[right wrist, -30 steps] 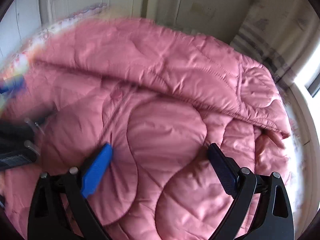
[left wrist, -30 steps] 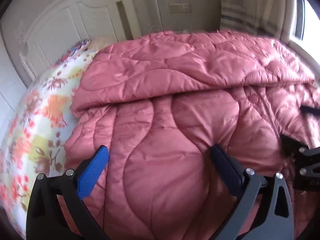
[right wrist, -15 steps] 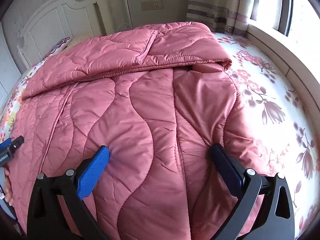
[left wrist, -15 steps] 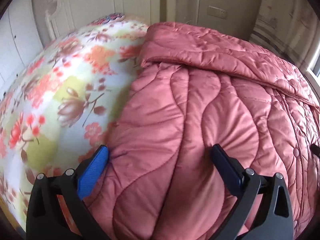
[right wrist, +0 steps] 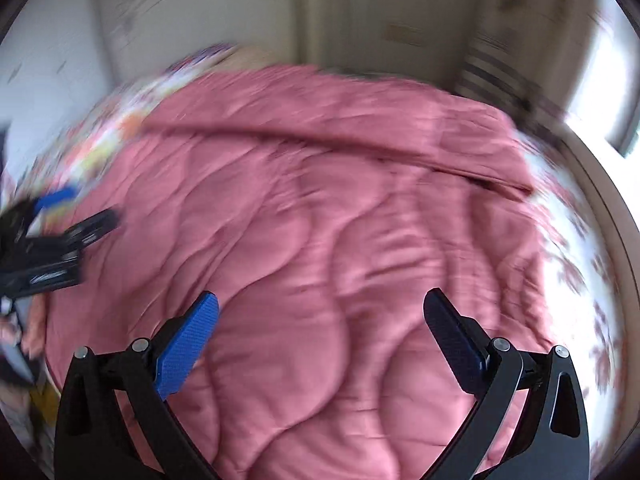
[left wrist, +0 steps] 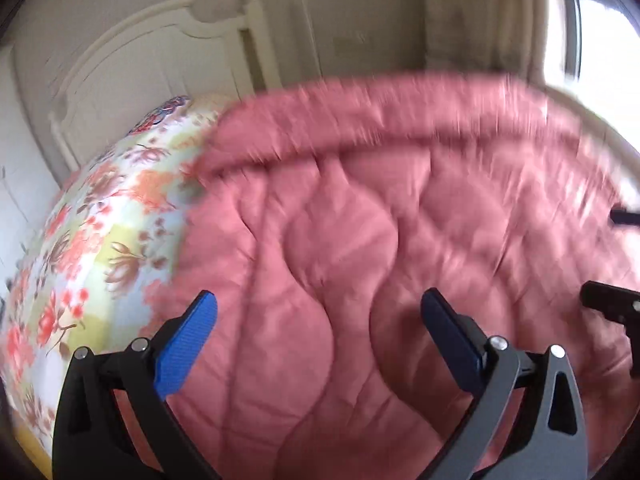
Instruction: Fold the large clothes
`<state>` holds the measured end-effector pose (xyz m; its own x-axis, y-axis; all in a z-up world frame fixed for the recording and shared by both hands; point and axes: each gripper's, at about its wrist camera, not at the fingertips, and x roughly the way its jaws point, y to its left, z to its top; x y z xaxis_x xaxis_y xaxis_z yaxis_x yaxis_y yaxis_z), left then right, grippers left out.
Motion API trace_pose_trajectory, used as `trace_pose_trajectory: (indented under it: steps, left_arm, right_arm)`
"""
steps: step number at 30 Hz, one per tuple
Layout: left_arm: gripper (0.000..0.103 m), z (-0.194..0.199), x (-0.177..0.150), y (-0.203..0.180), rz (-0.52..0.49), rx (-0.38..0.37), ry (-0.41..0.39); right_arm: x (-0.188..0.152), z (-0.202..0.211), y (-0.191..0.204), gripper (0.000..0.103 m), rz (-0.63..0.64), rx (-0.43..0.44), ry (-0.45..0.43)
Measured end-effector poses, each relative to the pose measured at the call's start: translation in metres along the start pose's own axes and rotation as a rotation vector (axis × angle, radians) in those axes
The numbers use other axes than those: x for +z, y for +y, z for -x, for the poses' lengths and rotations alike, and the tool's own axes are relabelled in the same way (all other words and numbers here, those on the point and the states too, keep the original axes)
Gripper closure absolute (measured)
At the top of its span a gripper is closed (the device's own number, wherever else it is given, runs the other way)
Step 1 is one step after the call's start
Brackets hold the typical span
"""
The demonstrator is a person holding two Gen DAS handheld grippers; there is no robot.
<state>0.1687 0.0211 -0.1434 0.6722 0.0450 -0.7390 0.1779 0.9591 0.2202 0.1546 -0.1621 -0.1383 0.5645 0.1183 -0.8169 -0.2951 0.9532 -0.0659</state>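
Quilted pink garment | left view: headboard | right view: striped curtain

The bed carries everything in sight. It is dressed in a floral sheet, pale with orange-red blossoms and brown stems; the same covering shows white with darker flowers along the window side. A white panelled headboard stands at its far end. Just below the headboard lies something with a blue and red pattern, too blurred to identify. A pink quilted coat lies spread directly on the sheet, covering most of the mattress. Its far portion is doubled over, forming a thick fold running across the bed.
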Motion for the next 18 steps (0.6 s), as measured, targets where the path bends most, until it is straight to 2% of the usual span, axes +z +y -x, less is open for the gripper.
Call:
trace_pose_trajectory:
  steps: [1,2,3,5,7,9,12,15,17,18]
  left_arm:
    - [0.002,-0.003,0.0,0.005,0.031,-0.036,0.006]
    - [0.002,-0.003,-0.001,0.014,0.079,-0.058,0.012]
    - [0.002,-0.008,-0.004,0.022,0.133,-0.082,0.038]
    - [0.002,-0.009,-0.008,0.033,0.198,-0.13,0.042]
    - [0.002,-0.008,-0.012,0.03,0.197,-0.118,0.045]
    - [0.002,-0.005,-0.014,0.021,0.152,-0.09,0.058]
    - [0.002,0.009,-0.01,0.03,0.145,-0.026,0.053]
    - [0.002,0.026,-0.015,0.037,0.146,-0.005,0.017]
    - [0.002,0.016,-0.025,0.036,0.105,0.063,0.05]
    - [0.002,0.011,-0.029,0.037,0.105,0.042,0.041]
  right_arm:
    - [-0.004,-0.01,0.004,0.005,0.01,-0.005,0.028]
    - [-0.009,-0.009,-0.001,0.004,-0.035,0.044,-0.032]
    - [-0.009,-0.01,-0.007,0.004,-0.062,0.071,-0.016]
    - [-0.009,-0.008,-0.01,0.004,-0.066,0.081,-0.015]
    - [-0.011,-0.006,-0.007,0.004,-0.055,0.068,-0.018]
    - [-0.011,-0.007,-0.008,0.004,-0.05,0.055,-0.011]
    - [-0.004,-0.005,-0.014,0.004,-0.049,0.016,0.017]
    - [-0.01,0.009,-0.034,0.005,-0.06,-0.056,-0.013]
    - [-0.021,0.008,-0.054,0.004,-0.105,-0.081,0.005]
    - [-0.031,0.003,-0.068,0.004,-0.152,-0.078,0.024]
